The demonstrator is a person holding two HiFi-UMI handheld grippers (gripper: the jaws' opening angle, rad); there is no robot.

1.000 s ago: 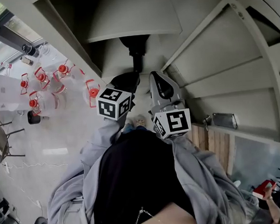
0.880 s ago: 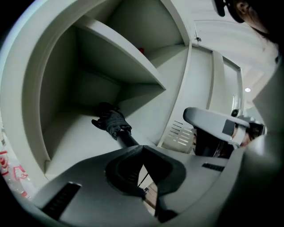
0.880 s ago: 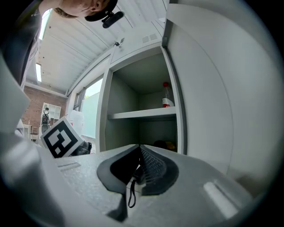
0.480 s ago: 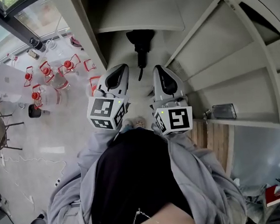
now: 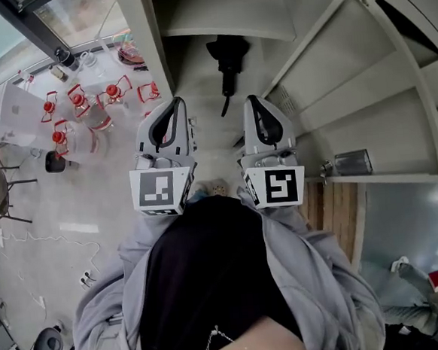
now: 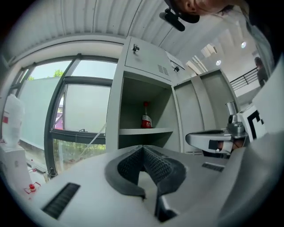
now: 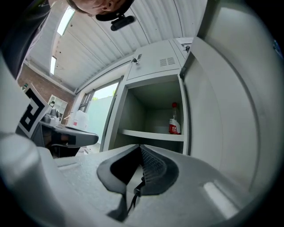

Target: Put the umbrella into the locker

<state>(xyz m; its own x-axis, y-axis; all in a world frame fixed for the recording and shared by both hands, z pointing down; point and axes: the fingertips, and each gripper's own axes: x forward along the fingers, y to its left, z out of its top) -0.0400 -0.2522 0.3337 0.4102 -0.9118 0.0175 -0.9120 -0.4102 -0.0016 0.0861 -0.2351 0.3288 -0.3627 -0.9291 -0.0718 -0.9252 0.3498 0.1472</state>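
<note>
A: Head view first; what has just changed?
B: The left gripper (image 5: 175, 102) has lifted and straightened, so it now sits side by side with the right gripper (image 5: 252, 100), both aimed at the open locker (image 5: 151, 47); the umbrella (image 5: 227, 55) has stayed where it was, under the shelf (image 5: 230, 22)
A: Are the jaws holding anything?
B: No; in each gripper view the ribbed pads meet at the tips with nothing clamped; the right one shows only a thin dark strand low by its pads, and I cannot tell what that is
A: So where is the umbrella against them?
B: Ahead of both and apart from them, roughly on the line between the two tips, in the lower compartment below the shelf's front edge; a bottle (image 7: 174, 124) stands on the shelf towards its right end
A: Meaning?
B: I'd judge it is stowed and let go; the door (image 7: 222, 106) is still open, if shutting it counts
</note>
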